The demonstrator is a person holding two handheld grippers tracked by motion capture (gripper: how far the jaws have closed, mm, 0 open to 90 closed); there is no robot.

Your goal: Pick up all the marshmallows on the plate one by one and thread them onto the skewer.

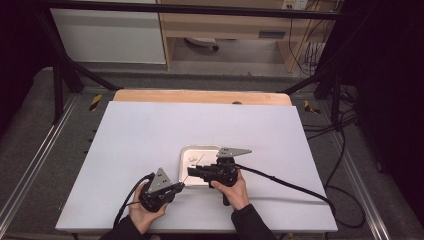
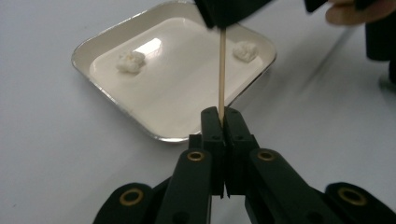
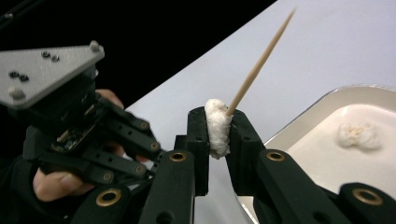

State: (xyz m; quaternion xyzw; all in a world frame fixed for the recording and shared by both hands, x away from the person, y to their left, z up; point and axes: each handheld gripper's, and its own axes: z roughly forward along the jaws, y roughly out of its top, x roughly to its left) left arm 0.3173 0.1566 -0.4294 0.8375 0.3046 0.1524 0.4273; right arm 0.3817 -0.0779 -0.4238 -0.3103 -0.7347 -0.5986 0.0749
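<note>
We judge the skewering barely begun: our right gripper (image 3: 218,135) pinches a white fluffy lump (image 3: 216,127) against the thin wooden skewer (image 2: 222,74) clamped in our left gripper (image 2: 223,122), with two lumps left in the shallow silver metal tray (image 2: 116,109).

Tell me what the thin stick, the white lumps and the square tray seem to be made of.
Thin pale stick: likely wood or bamboo, matte tan, tapered to a point. White fluffy lump squeezed between the right gripper's jaws: probably cotton, fibrous and compressible; it could be a soft food. Shallow square tray: apparently polished metal, with a shiny reflective rim and glossy pale floor.
</note>
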